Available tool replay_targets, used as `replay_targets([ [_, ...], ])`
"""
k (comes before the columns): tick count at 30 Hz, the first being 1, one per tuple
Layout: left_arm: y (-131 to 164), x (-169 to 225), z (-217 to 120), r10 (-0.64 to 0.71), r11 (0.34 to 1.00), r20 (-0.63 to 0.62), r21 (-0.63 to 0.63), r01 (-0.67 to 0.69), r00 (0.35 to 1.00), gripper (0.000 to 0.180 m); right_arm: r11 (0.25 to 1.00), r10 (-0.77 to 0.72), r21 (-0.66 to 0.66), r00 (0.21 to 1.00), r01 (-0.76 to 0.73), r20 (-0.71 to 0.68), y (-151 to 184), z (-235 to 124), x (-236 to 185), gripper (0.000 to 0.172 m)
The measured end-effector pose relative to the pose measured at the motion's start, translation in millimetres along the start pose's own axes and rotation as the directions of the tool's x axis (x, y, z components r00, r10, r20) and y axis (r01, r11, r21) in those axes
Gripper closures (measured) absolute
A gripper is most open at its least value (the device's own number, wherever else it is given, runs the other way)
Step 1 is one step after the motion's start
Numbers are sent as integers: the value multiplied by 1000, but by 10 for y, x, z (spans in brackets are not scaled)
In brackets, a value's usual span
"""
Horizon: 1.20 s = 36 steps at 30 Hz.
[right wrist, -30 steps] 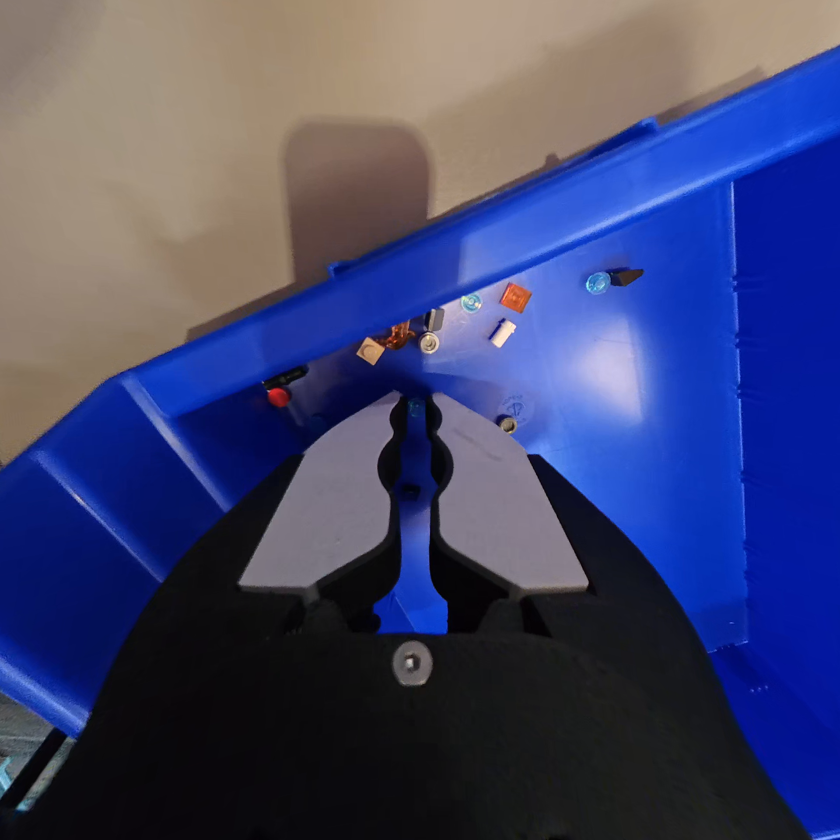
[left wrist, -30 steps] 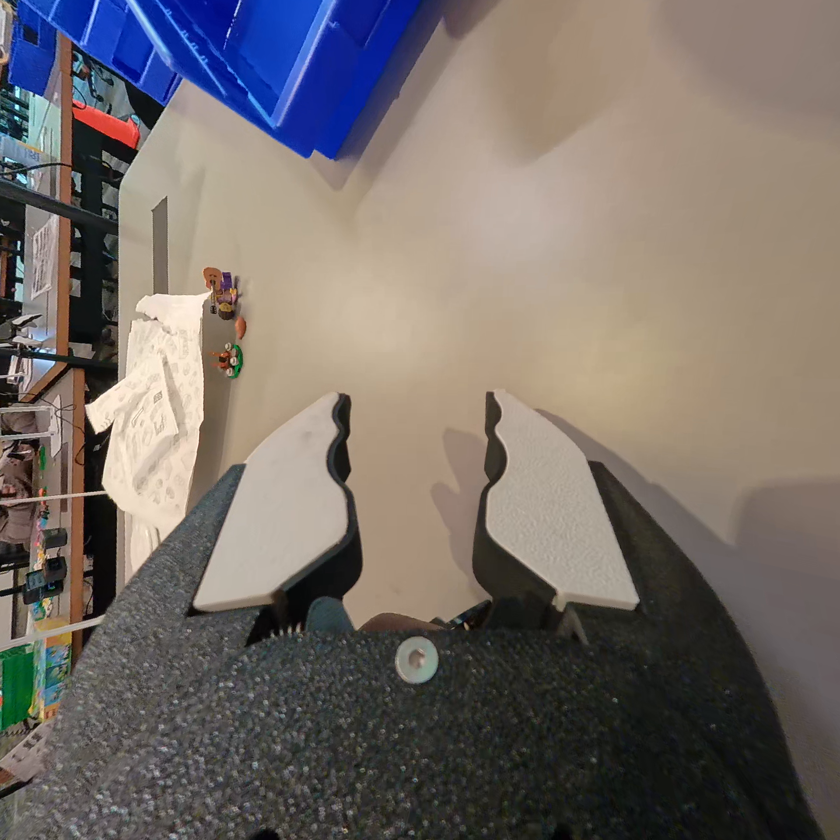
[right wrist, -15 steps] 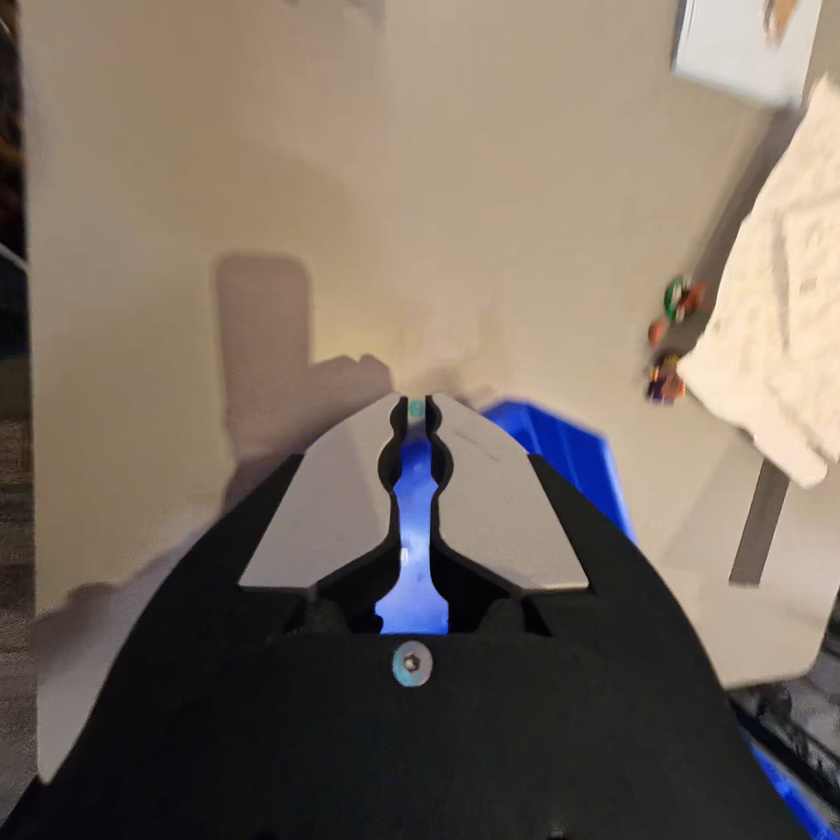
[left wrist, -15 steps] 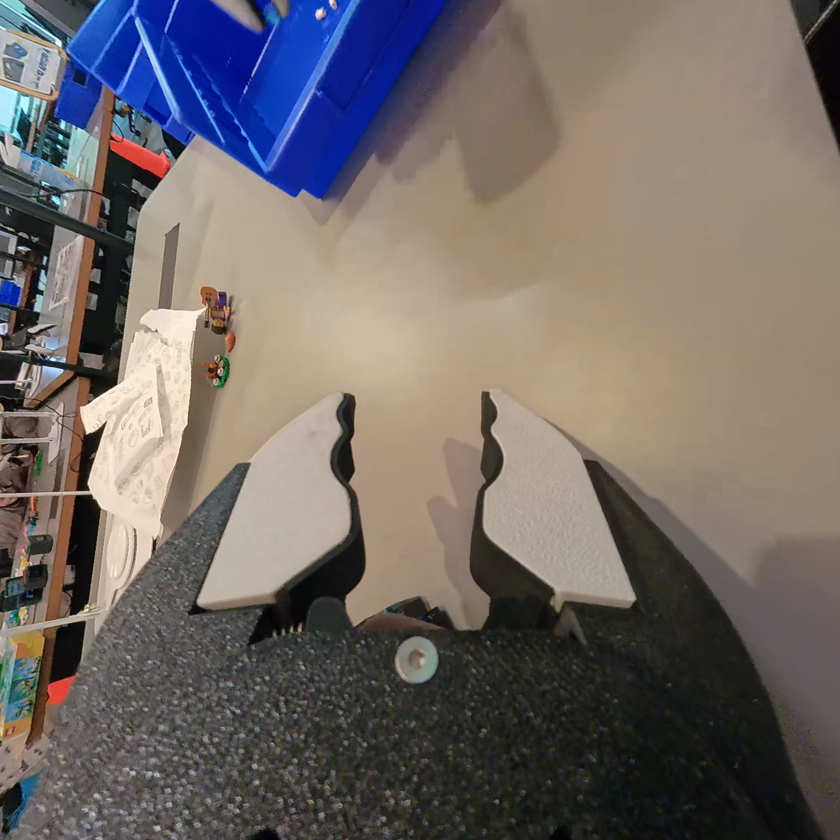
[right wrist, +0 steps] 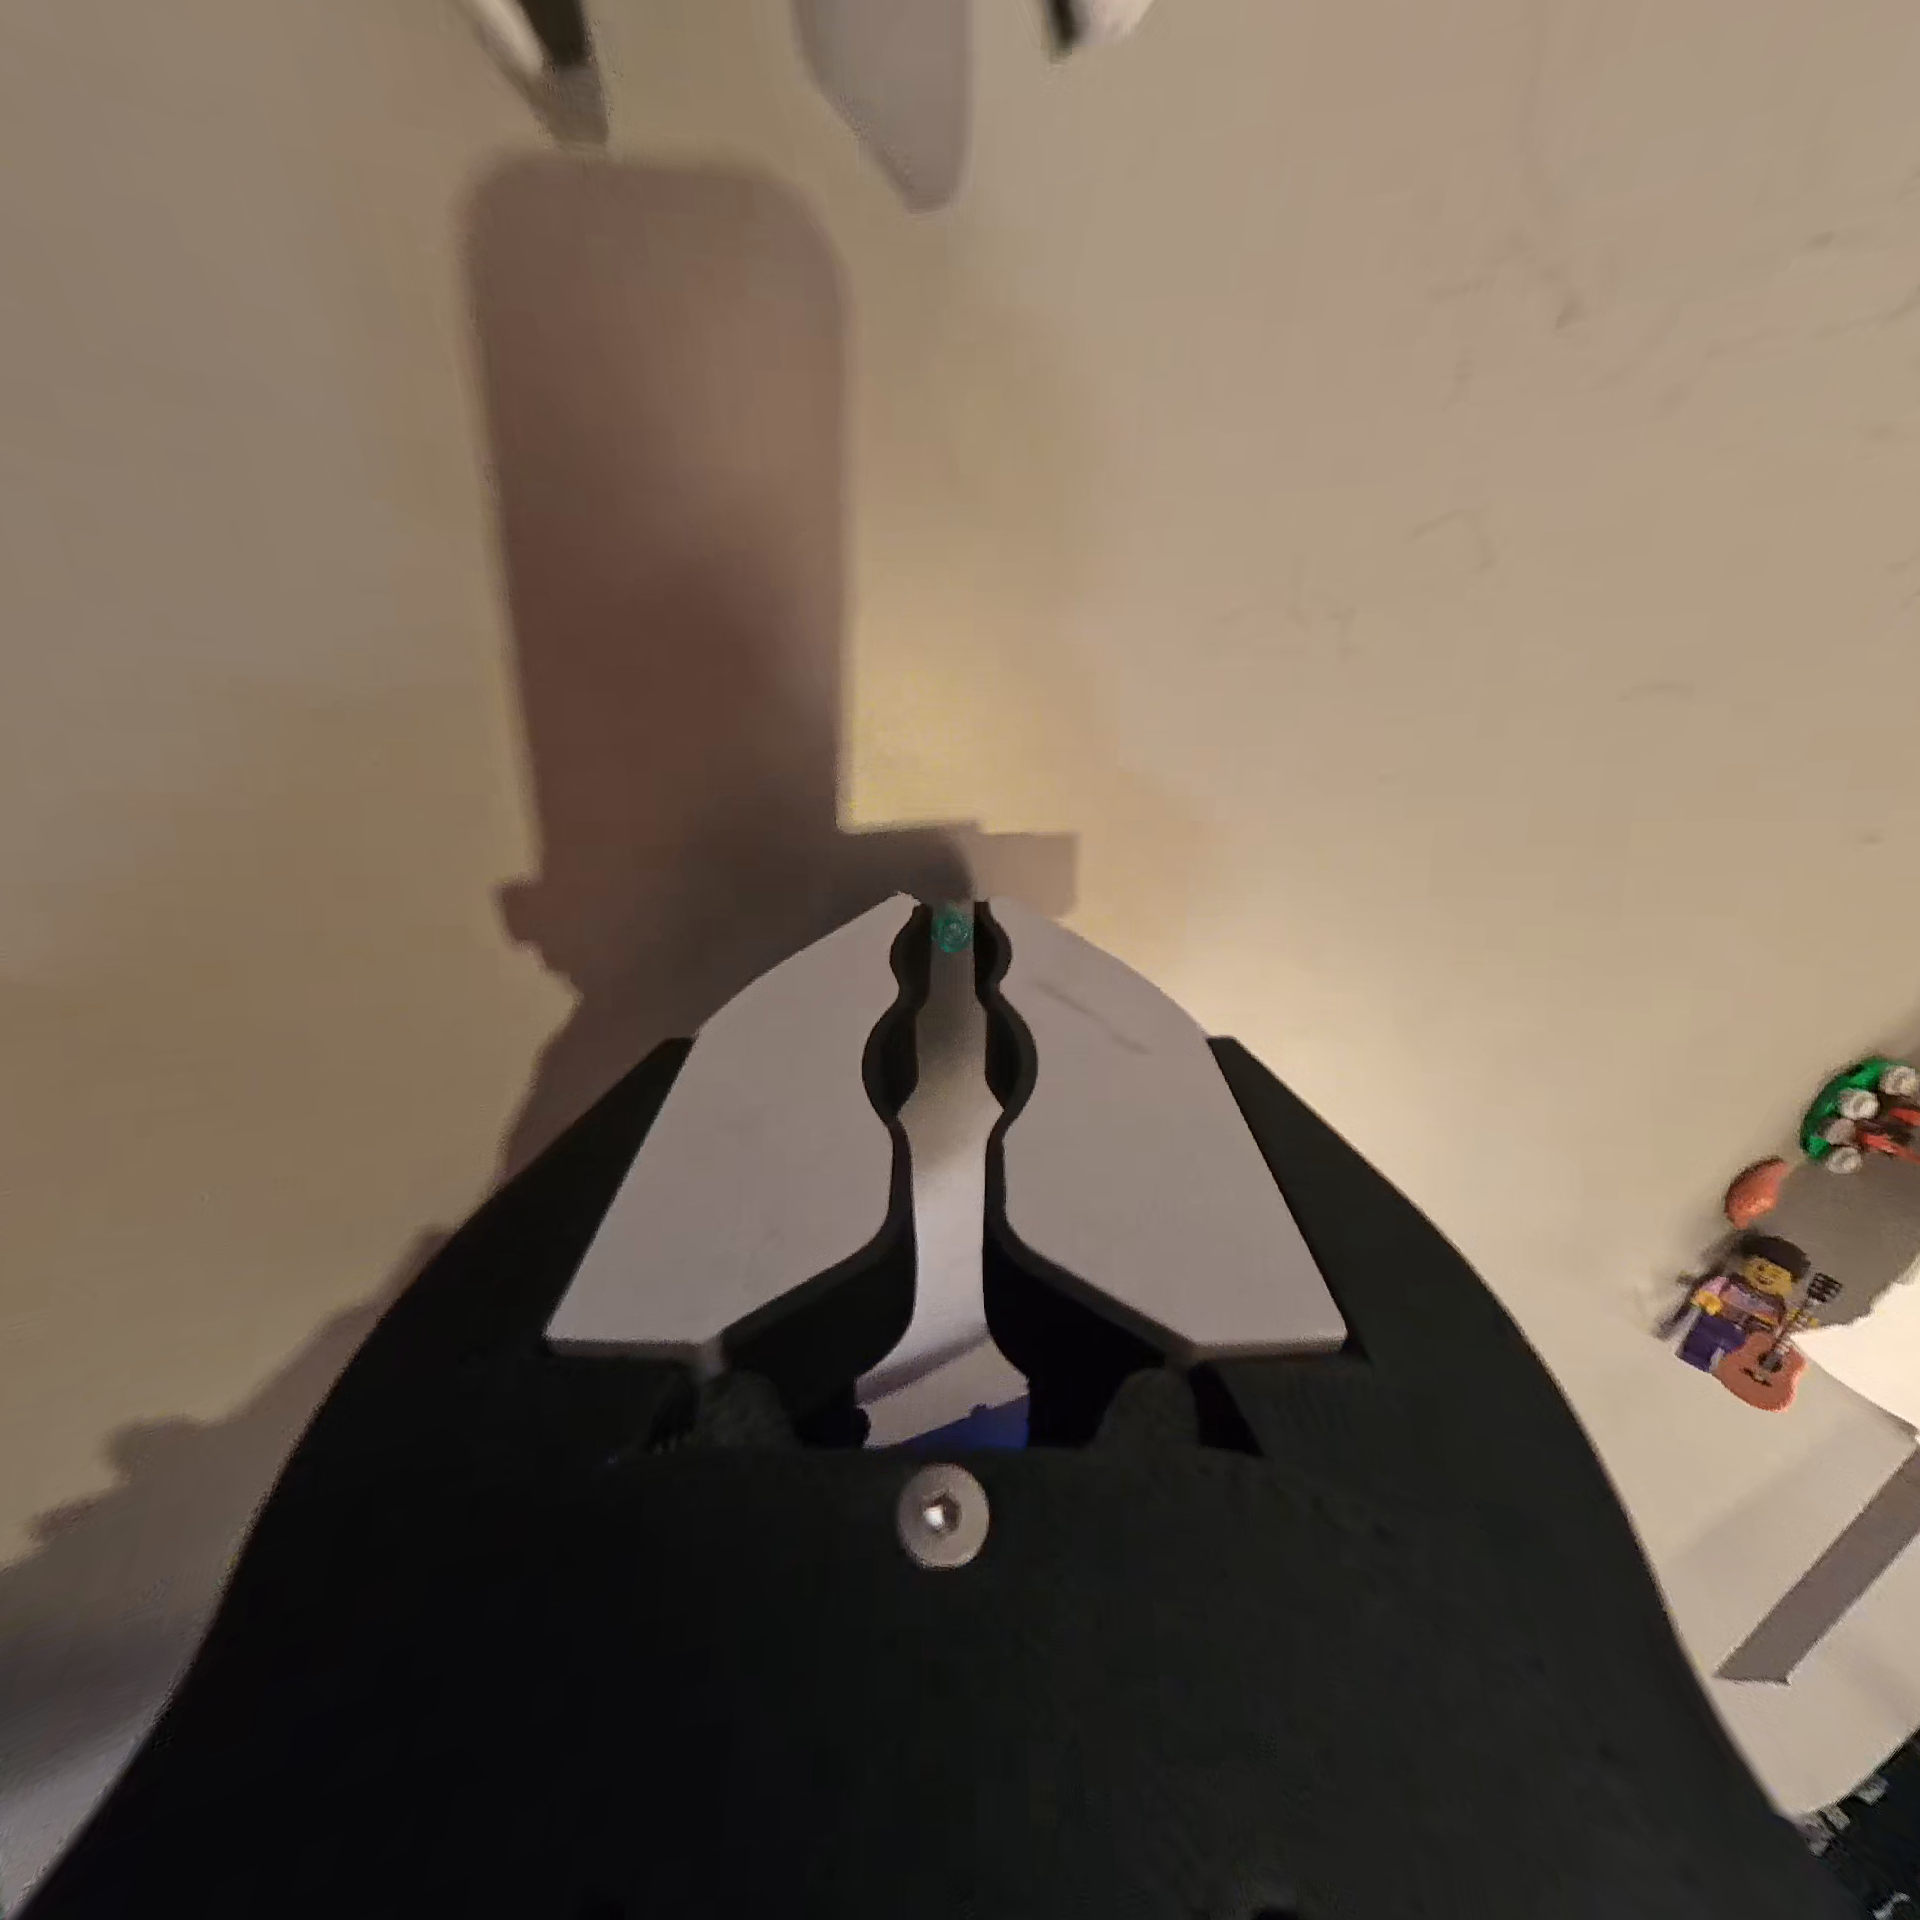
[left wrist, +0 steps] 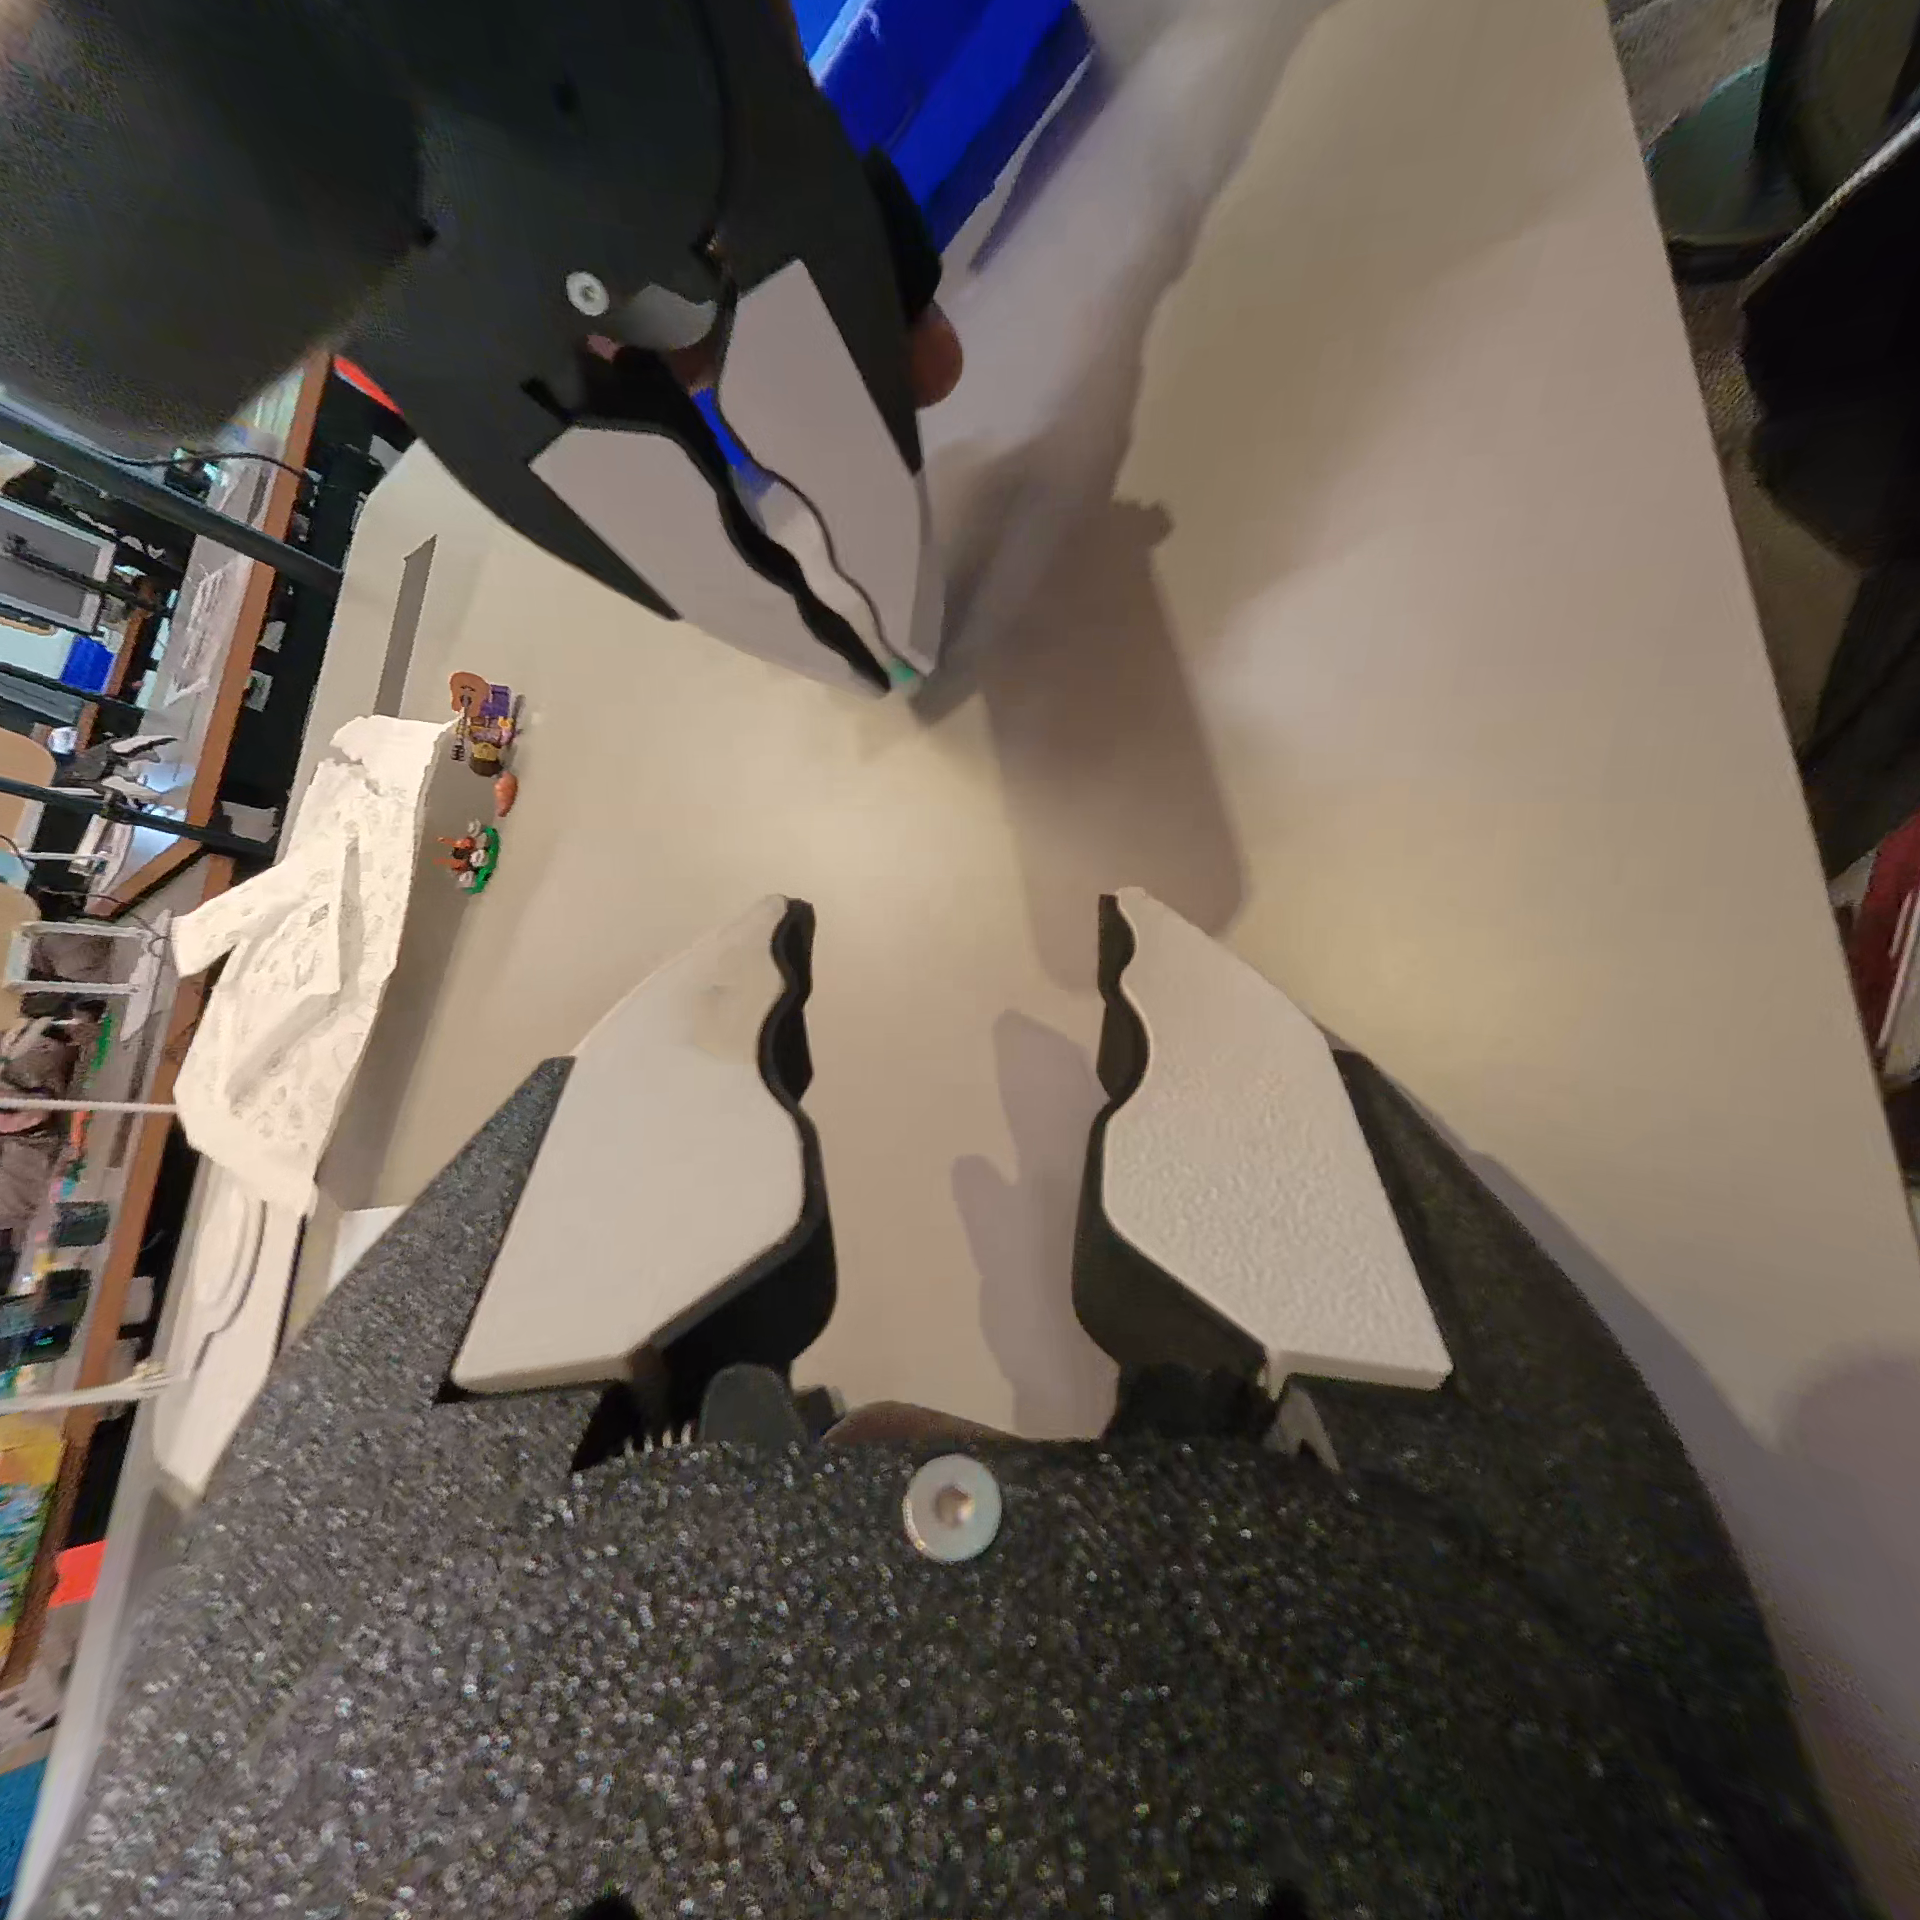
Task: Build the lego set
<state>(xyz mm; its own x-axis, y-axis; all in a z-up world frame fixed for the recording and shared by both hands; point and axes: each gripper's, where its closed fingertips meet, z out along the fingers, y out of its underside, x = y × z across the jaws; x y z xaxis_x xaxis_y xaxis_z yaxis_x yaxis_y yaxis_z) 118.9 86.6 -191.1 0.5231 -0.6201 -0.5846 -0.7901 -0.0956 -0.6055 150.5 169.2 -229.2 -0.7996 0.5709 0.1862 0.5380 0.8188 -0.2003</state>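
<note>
Beige table (left wrist: 1351,623) | 1 teal stud (right wrist: 949,932) pinched in right fingers (right wrist: 1091,1091) | left fingers (left wrist: 675,1143) wide apart, bare | 1 minifigure (right wrist: 1745,1320)

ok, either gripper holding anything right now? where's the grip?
Right gripper: a tiny translucent teal round stud, pinched at the very fingertips, one pad on each side. Left gripper: jaws wide apart over bare table, nothing held.

Two tongs (left wrist: 954,914) (right wrist: 948,916); one teal stud (right wrist: 950,931) (tiny); one minifigure (right wrist: 1756,1314); one blue bin (left wrist: 935,94).
</note>
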Motion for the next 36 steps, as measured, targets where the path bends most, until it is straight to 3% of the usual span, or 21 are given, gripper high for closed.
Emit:
replay_targets([
  [1,-26,12,41,-14,1000,-5,10,14,1000,127,1000,8,21,1000,-7,-11,-9,-56,31,164],
  [5,-163,26,217,-44,998,-24,48,45,999,127,981,121,159,992,-112,-48,108,-580,239,164],
  [11,-170,-42,412,-63,997,-57,44,66,996,127,931,250,290,966,-221,-66,863,-1217,309,163],
  [14,-137,-98,497,-81,996,-70,26,83,994,127,902,286,347,957,-255,-42,1077,-1213,247,165],
  [21,-142,-160,673,-102,995,-87,-10,101,991,126,888,289,390,955,-243,-63,1099,-1121,246,167],
  [27,-695,326,933,-34,999,-268,20,41,963,119,890,364,365,909,-274,-204,1143,-1210,259,165],
  [30,-847,312,1127,-82,996,-280,15,89,957,120,876,406,372,885,-306,-229,1180,-1248,231,166],
  [36,-770,57,1436,-308,950,-229,-123,287,923,126,874,426,363,869,-323,-252,1291,-1250,163,166],
])
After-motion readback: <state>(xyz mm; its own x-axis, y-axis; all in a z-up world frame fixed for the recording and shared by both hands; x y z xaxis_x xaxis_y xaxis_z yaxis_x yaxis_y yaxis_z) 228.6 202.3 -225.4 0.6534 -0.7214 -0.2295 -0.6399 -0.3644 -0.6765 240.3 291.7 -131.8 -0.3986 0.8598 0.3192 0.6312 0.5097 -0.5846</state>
